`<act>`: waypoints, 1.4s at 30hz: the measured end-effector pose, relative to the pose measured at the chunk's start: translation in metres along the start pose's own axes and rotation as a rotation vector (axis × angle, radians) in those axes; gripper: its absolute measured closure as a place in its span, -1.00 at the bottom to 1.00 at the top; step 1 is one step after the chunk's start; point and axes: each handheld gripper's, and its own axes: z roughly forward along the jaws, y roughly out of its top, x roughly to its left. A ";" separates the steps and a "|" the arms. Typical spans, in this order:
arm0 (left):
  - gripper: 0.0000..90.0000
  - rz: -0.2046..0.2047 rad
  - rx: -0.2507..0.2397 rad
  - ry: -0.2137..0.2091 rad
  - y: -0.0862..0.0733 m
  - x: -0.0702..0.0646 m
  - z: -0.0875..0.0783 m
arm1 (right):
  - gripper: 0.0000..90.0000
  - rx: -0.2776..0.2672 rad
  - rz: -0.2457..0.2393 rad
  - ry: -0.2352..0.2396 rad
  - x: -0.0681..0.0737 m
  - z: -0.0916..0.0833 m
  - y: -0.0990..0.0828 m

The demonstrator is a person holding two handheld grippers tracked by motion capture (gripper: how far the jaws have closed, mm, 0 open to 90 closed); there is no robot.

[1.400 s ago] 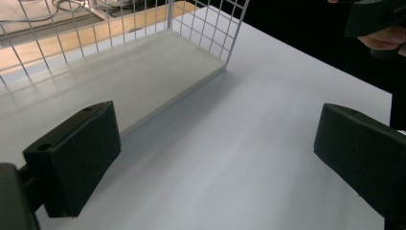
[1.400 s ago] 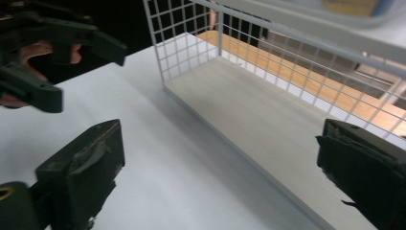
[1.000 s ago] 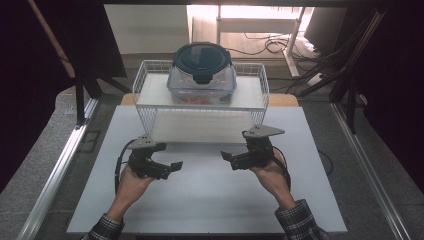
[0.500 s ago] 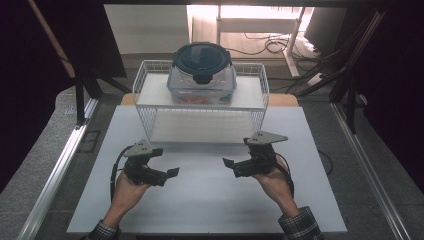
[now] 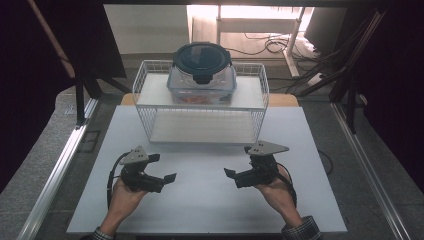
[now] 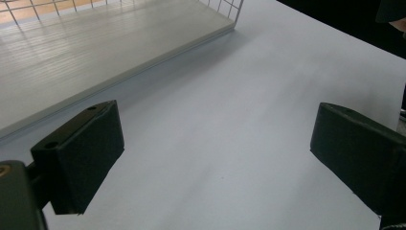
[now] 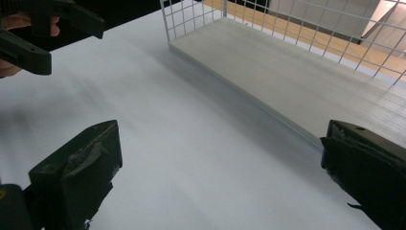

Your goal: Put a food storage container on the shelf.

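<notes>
High view: the lidded container sits on the upper shelf of the wire rack, well apart from both grippers. The left gripper and right gripper hover over the white mat, jaws spread, empty. The right gripper view adds the rack's lower shelf.

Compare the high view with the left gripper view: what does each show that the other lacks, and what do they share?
High view alone: the lidded container on the top shelf of the white wire rack, both hands, and the right claw, open over the white tabletop.

Left gripper view alone: a close look along the left claw, its jaws wide apart with nothing between them.

Shared: the white tabletop, the rack's lower shelf and the left claw.
</notes>
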 end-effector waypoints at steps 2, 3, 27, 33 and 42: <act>-0.91 0.001 0.000 -0.001 -0.002 -0.001 0.000 | -1.00 0.002 -0.001 0.002 0.002 0.000 -0.002; -0.91 0.001 0.000 0.001 -0.004 -0.001 0.000 | -1.00 0.005 -0.001 0.002 0.002 0.000 -0.003; -0.91 -0.025 0.024 0.013 -0.028 -0.004 -0.007 | -1.00 0.025 0.027 -0.006 0.006 -0.009 -0.034; -0.91 -0.030 0.032 0.019 -0.034 -0.004 -0.010 | -1.00 0.028 0.029 -0.018 0.004 -0.014 -0.041; -0.92 -0.033 0.039 0.050 -0.042 -0.003 -0.016 | -1.00 0.031 0.014 -0.049 0.001 -0.020 -0.051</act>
